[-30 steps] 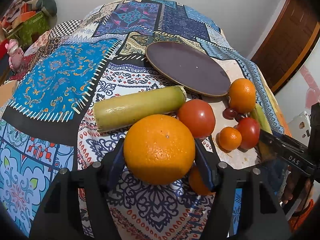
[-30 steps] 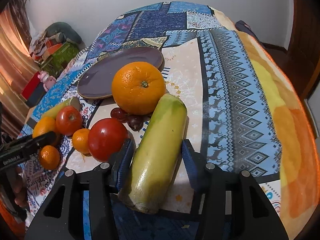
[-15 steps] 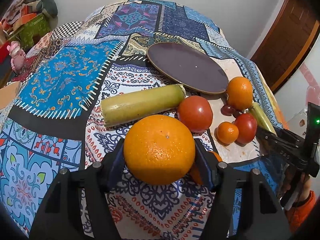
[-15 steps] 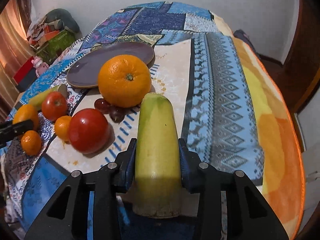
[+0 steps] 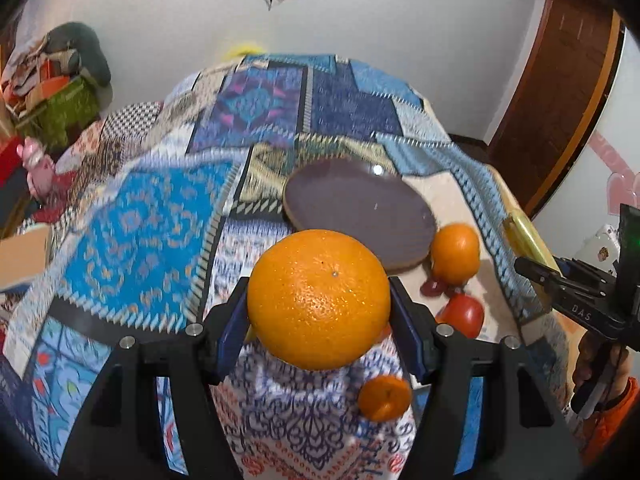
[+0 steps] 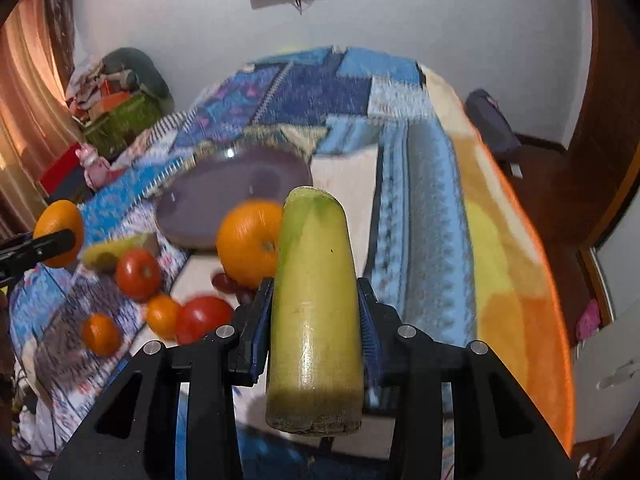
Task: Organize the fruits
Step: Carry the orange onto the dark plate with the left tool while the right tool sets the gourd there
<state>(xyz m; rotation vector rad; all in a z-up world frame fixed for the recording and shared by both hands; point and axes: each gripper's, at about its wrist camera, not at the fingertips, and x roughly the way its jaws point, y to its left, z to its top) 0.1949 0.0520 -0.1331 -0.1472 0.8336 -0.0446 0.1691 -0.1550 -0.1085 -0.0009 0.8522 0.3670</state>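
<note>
Bed (image 5: 132, 236) under a patchwork cover of blue, orange and cream. Lying on it: dark round plate (image 5: 360, 210), orange (image 5: 456, 254) just beside the rim, grapes (image 6: 224, 282), two tomatoes (image 6: 138, 274), two mandarins (image 6: 100, 334), one yellow-green stalk (image 6: 116, 250).

We see a bright orange (image 5: 318, 300), a yellow-green stalk (image 6: 314, 320), red tomatoes (image 6: 138, 274), a dark purple plate (image 5: 360, 208), and a blue patchwork-patterned cloth (image 5: 136, 232).

Oranges (image 6: 249, 242) two, tangerines (image 6: 101, 334) two, tomatoes (image 6: 138, 274) two, cane pieces (image 6: 314, 312) two, plate (image 6: 224, 192) one.
</note>
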